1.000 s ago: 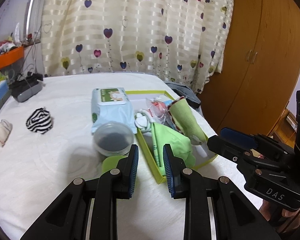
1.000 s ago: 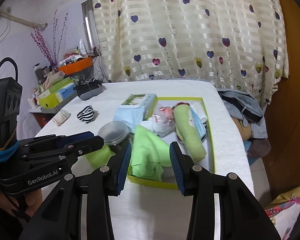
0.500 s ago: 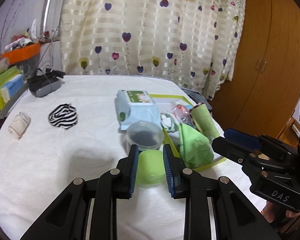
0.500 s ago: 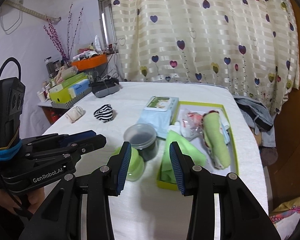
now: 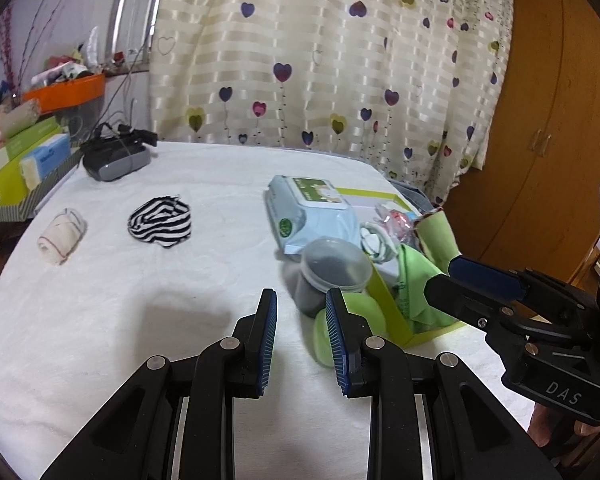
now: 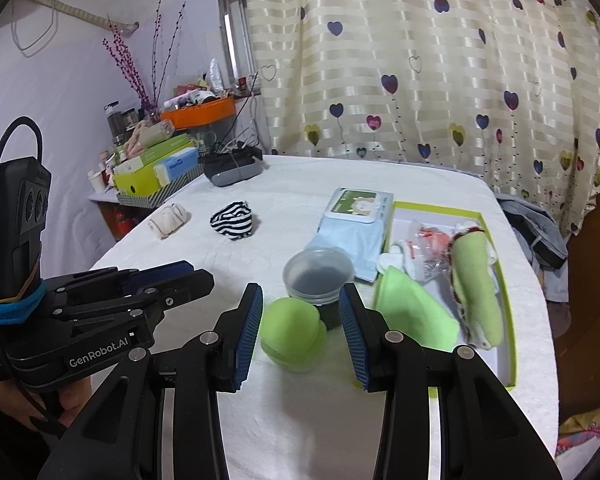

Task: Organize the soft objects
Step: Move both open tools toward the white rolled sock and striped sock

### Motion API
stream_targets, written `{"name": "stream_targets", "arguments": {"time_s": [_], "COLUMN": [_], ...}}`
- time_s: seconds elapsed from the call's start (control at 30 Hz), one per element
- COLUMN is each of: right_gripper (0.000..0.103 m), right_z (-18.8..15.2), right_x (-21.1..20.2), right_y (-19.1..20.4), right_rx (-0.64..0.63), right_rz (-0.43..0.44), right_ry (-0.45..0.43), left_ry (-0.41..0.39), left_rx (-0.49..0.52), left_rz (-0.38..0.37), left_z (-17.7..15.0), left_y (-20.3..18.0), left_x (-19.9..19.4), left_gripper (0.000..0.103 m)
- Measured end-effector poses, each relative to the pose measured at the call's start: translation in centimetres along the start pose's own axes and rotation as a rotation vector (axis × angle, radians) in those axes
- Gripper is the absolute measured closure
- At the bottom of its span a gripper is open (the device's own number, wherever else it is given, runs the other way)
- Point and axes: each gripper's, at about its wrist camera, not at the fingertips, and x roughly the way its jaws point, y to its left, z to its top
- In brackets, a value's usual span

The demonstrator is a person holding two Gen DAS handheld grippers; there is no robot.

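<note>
- Left wrist view: the left gripper (image 5: 301, 334) hangs over the white table (image 5: 100, 320) with its jaws at a narrow gap and nothing between them.
- Right wrist view: the right gripper (image 6: 300, 334) has its jaws a fair bit wider, also empty. A round green soft thing (image 6: 293, 334) sits on the cloth past the gap, not gripped.
- Just behind that green thing is a clear plastic cup (image 6: 318, 276) with a dark inside, standing upright.
- Yellow-green tray (image 6: 510, 320) is at the right side of the table. Inside it: a folded green cloth (image 6: 414, 310), a rolled light-green towel (image 6: 476, 284) and some small white and red bits I can't make out.
- Pack of wet wipes (image 6: 356, 224) leans on the tray's left edge.
- Still loose on the table, well apart from the tray: 1 striped black-and-white fabric piece (image 5: 161, 221) and 1 rolled cream sock (image 5: 60, 235) further left.
- Dark gadget with cables (image 5: 116, 158) sits at the far edge near the heart-print curtain (image 5: 320, 60).
</note>
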Motion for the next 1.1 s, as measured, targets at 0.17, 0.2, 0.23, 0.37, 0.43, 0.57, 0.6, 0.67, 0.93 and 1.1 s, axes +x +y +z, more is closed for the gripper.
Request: {"name": "stream_targets", "arguments": {"time_s": [0.17, 0.2, 0.23, 0.37, 0.43, 0.57, 0.6, 0.67, 0.93, 1.1], "right_gripper": [0.062, 0.062, 0.062, 0.062, 0.062, 0.062, 0.062, 0.062, 0.057, 0.055], "right_z": [0.3, 0.3, 0.3, 0.5, 0.6, 1.2, 1.4, 1.9, 2.4, 2.9], "right_x": [0.8, 0.9, 1.1, 2.0, 2.4, 3.5, 3.7, 3.9, 5.9, 7.0], "right_y": [0.7, 0.9, 1.0, 1.6, 2.0, 2.2, 2.4, 2.6, 3.7, 4.8], "right_rx": [-0.01, -0.011, -0.013, -0.021, -0.025, -0.014, -0.027, -0.037, -0.048, -0.049], "right_rz": [0.016, 0.019, 0.022, 0.036, 0.043, 0.094, 0.094, 0.089, 0.118, 0.134], "right_ry": [0.006, 0.007, 0.008, 0.019, 0.022, 0.044, 0.043, 0.032, 0.052, 0.066], "left_ry": [0.002, 0.002, 0.002, 0.003, 0.002, -0.001, -0.008, -0.02, -0.01, -0.009], "left_rx": [-0.008, -0.009, -0.011, -0.022, -0.027, -0.006, -0.006, -0.018, -0.063, -0.068], "left_rz": [0.006, 0.009, 0.012, 0.021, 0.025, 0.036, 0.04, 0.039, 0.086, 0.115], "left_z": [0.0, 0.0, 0.0, 0.0, 0.0, 0.9, 1.1, 1.5, 1.8, 1.9], "left_y": [0.8, 1.0, 1.2, 2.0, 2.4, 2.8, 3.0, 3.5, 6.2, 7.8], "left_x": [0.2, 0.2, 0.2, 0.3, 0.3, 0.4, 0.3, 0.2, 0.8, 0.6], "left_gripper": [0.079, 0.079, 0.079, 0.079, 0.079, 0.079, 0.079, 0.079, 0.079, 0.079]}}
